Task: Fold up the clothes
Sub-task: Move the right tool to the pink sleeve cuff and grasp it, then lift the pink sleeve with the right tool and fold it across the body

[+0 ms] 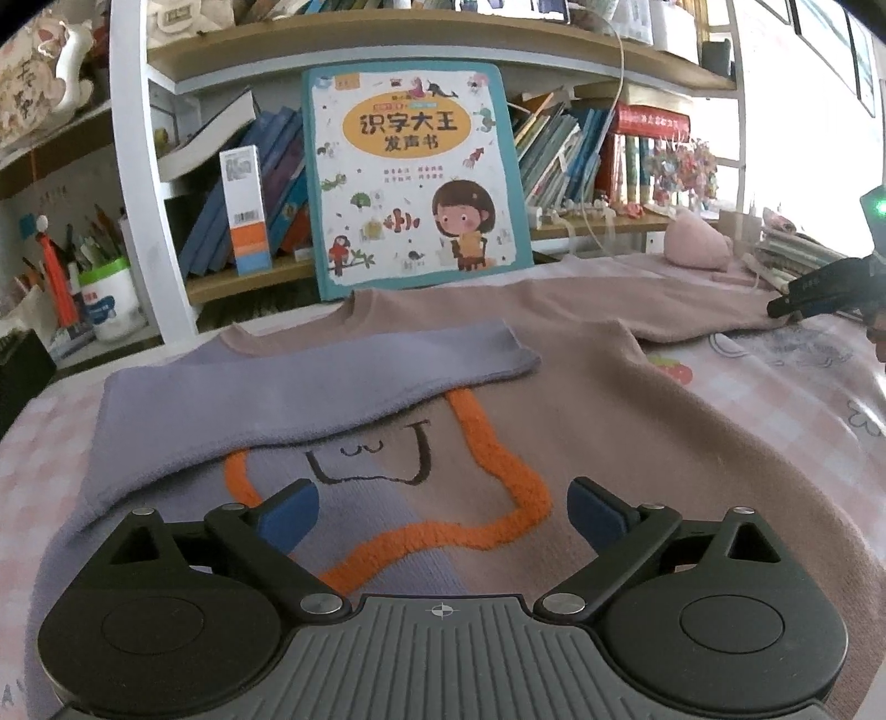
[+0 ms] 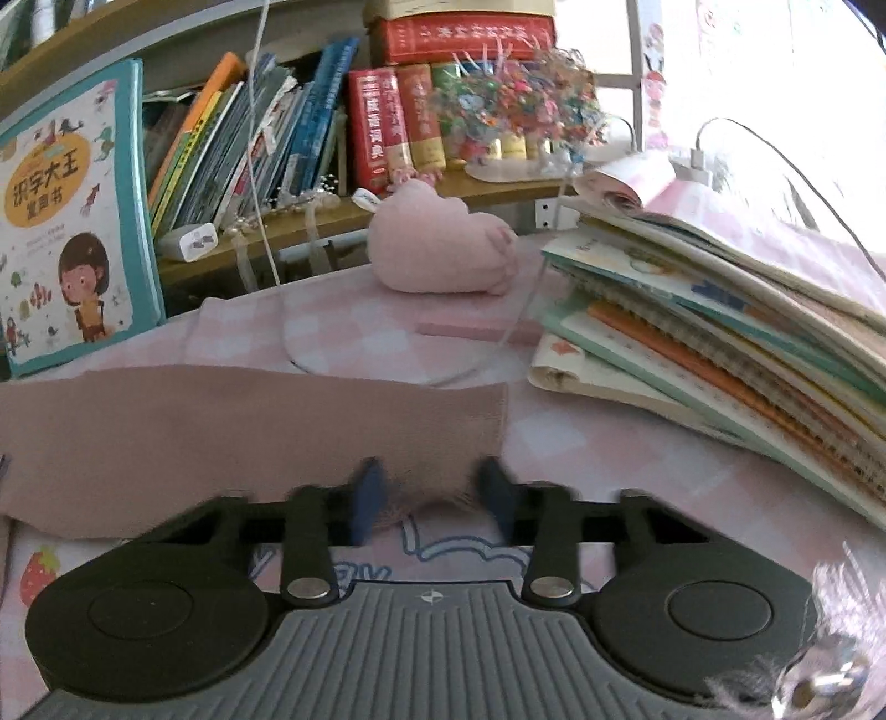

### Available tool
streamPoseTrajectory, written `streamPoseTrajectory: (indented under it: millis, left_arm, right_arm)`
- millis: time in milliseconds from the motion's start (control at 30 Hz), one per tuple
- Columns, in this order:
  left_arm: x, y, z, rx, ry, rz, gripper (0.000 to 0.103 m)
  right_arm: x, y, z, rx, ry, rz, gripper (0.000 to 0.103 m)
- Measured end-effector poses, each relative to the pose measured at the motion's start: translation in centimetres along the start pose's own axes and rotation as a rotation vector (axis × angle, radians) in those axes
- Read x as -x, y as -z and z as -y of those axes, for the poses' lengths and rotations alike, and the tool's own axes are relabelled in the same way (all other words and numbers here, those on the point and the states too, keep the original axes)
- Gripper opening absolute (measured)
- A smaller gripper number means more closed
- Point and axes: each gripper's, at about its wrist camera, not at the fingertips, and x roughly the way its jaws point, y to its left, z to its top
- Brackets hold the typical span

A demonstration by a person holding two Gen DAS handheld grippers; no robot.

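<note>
The sweater (image 1: 554,399) is spread on the checked tablecloth (image 1: 775,399), its lilac sleeve (image 1: 310,382) folded across the chest at 11 o'clock. The left gripper (image 1: 443,512) is held wide open and empty above the hem. The right gripper (image 2: 429,493) is part-closed around the tan sleeve (image 2: 249,421) cuff edge; whether it is pinched cannot be told. That sleeve is best drawn flat toward 9 o'clock.

Your daylight floods in from the right, blowing out that side in both views. Fisheye bends the bookshelf (image 1: 387,50) edges. Your right gripper (image 2: 432,493) fingertips smear with motion blur.
</note>
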Motion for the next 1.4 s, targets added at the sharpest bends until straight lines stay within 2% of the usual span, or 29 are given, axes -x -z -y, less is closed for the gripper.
streamPoseTrajectory:
  millis: [133, 267, 633, 767, 1000, 1167, 1267, 1400]
  left_arm:
    - [-0.1, 0.0, -0.1, 0.011, 0.005, -0.010, 0.098]
    - [-0.1, 0.0, -0.1, 0.008, 0.003, -0.009, 0.098]
    - [0.0, 0.0, 0.1, 0.001, -0.006, 0.000, 0.098]
    - [0.3, 0.0, 0.1, 0.001, -0.016, 0.013, 0.098]
    - [2.1, 0.6, -0.1, -0.011, -0.104, 0.045, 0.098]
    - [3.4, 2.0, -1.6, 0.017, -0.134, 0.000, 0.099]
    - [3.8, 2.5, -2.5, 0.064, -0.113, -0.004, 0.099]
    - [3.9, 2.6, -2.7, 0.079, -0.097, 0.000, 0.099]
  right_arm:
    - [0.1, -0.3, -0.3, -0.014, -0.006, 0.017, 0.011]
    - [0.9, -1.0, -0.5, -0.039, -0.053, 0.034, 0.011]
    - [5.5, -5.6, -4.5, -0.109, -0.335, 0.103, 0.011]
    - [7.2, -7.6, -9.3, -0.042, -0.466, 0.135, 0.010]
    - [8.2, -10.0, -19.1, 0.091, -0.674, 0.132, 0.010]
    - [8.0, -10.1, -25.4, 0.182, -0.776, 0.113, 0.010]
    - [7.8, -9.7, -28.4, 0.212, -0.821, 0.098, 0.010]
    - [7.4, -9.1, -32.0, 0.248, -0.870, 0.070, 0.010]
